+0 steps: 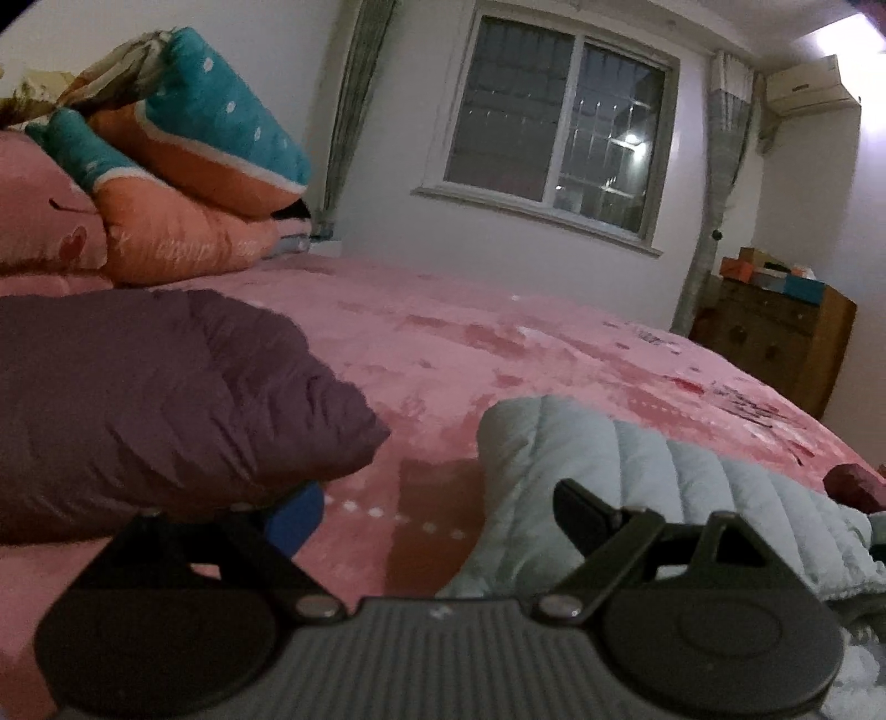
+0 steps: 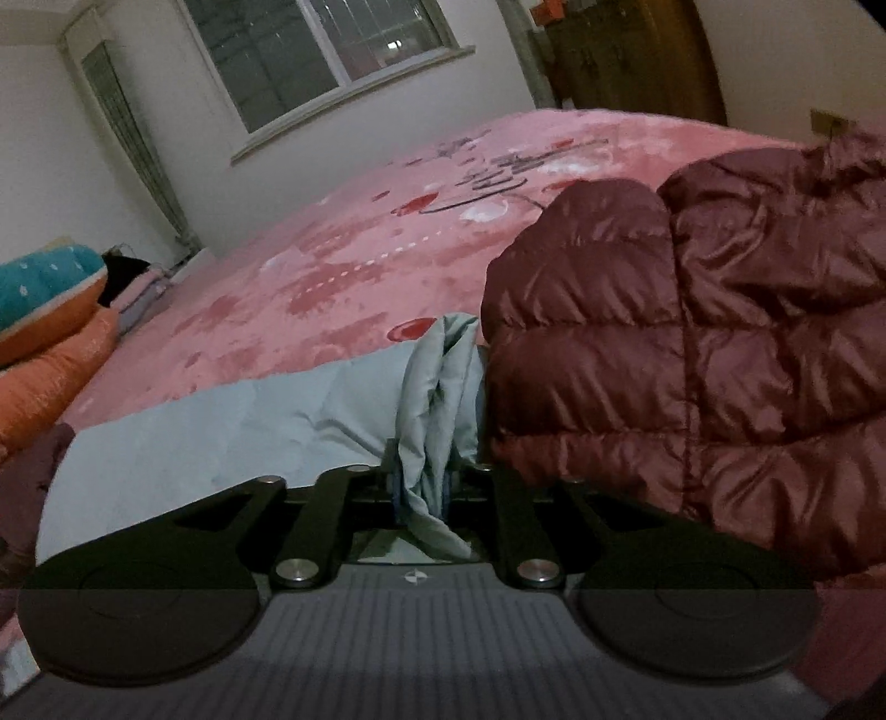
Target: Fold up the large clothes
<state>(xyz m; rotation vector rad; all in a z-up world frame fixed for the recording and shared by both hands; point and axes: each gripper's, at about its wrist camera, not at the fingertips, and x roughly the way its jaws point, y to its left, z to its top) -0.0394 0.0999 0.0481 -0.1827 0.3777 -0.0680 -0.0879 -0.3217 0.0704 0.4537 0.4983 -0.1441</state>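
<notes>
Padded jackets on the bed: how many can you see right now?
3: a purple jacket at left, a light blue jacket in the middle, a maroon jacket at right. More may lie out of view.

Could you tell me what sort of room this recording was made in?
Most likely a home bedroom: a wide bed under a pink blanket, folded quilts stacked at its far side, and a wooden dresser near the curtained window.

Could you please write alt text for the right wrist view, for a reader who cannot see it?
The right gripper has a bunched fold of a pale blue garment between its nearly closed jaws, over a pink bedspread. A dark red puffer jacket lies just right of it; a window sits behind.
</notes>
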